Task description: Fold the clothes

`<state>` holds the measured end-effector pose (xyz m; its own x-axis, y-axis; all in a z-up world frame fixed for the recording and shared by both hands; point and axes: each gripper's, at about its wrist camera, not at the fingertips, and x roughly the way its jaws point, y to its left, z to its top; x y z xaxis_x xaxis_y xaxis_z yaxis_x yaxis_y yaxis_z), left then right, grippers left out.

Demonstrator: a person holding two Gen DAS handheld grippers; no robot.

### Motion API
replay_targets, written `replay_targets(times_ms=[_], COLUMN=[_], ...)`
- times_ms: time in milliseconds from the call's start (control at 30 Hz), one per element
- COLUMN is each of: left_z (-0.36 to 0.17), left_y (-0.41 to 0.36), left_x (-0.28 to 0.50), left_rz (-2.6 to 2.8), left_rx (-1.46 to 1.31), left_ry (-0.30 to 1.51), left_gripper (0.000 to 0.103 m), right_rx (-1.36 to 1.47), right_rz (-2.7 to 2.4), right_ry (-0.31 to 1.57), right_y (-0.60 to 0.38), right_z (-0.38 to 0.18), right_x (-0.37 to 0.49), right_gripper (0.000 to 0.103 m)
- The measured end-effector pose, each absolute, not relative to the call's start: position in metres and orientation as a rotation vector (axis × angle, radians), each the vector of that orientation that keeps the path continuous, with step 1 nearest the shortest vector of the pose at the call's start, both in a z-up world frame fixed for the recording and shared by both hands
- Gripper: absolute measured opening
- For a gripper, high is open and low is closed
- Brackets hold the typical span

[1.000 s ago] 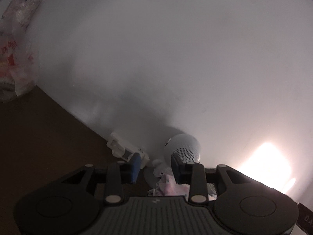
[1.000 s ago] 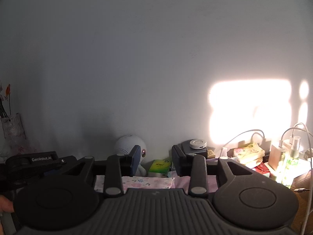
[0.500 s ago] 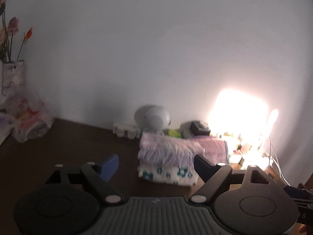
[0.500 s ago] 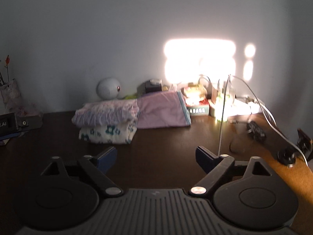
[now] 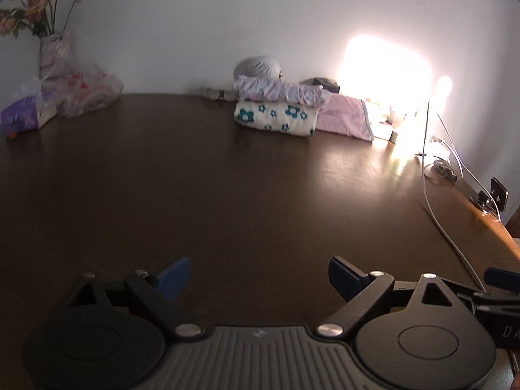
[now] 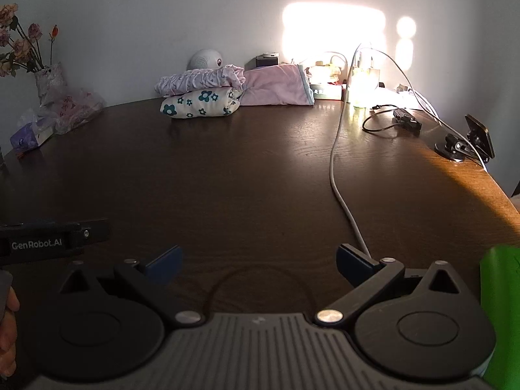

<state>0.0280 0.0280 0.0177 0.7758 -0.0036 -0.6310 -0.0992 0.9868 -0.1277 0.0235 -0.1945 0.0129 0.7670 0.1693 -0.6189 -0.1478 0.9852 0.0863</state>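
While both tilt down over the bare dark table [image 5: 227, 178], the left gripper [image 5: 258, 276] and right gripper [image 6: 258, 261] spread their jaws wider, empty, well short of the folded clothes [image 6: 201, 96] stacked by the wall.

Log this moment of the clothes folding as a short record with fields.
surface: dark wooden table
folded stack: frilled pink garment on top of flower-print garment, at the far edge by the wall
beside stack: pink garment, lying to its right
left tongs: jaws opening, nothing between them
right tongs: jaws opening, nothing between them
cable: white cable running across the table
far left: vase of flowers
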Motion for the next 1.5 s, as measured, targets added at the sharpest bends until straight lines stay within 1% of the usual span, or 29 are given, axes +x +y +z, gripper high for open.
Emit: replay_targets(times_ms=[167, 333, 367, 467, 900, 1500], left_z=[0.008, 0.005, 0.004, 0.002, 0.001, 0.0], left_y=[0.016, 0.012, 0.012, 0.006, 0.005, 0.006], left_x=[0.012, 0.01, 0.01, 0.009, 0.004, 0.004], left_rz=[0.059, 0.051, 0.045, 0.055, 0.087, 0.092], left_rx=[-0.081, -0.053, -0.046, 0.0, -0.01, -0.017], left_ry=[0.688, 0.686, 0.689, 0.703, 0.697, 0.698], left_gripper=[0.093, 0.1, 0.103, 0.103, 0.103, 0.103], right_rx=[0.01, 0.018, 0.007, -0.007, -0.026, -0.027], right_rz=[0.133, 0.085, 0.08, 0.076, 0.113, 0.127], right_ry=[0.698, 0.71, 0.709, 0.704, 0.703, 0.703], right_y=[-0.206, -0.206, -0.203, -0.2, -0.18, -0.178], right_z=[0.003, -0.006, -0.007, -0.008, -0.008, -0.009], right_x=[0.013, 0.014, 0.014, 0.014, 0.02, 0.02], right_gripper=[0.103, 0.103, 0.103, 0.103, 0.102, 0.102])
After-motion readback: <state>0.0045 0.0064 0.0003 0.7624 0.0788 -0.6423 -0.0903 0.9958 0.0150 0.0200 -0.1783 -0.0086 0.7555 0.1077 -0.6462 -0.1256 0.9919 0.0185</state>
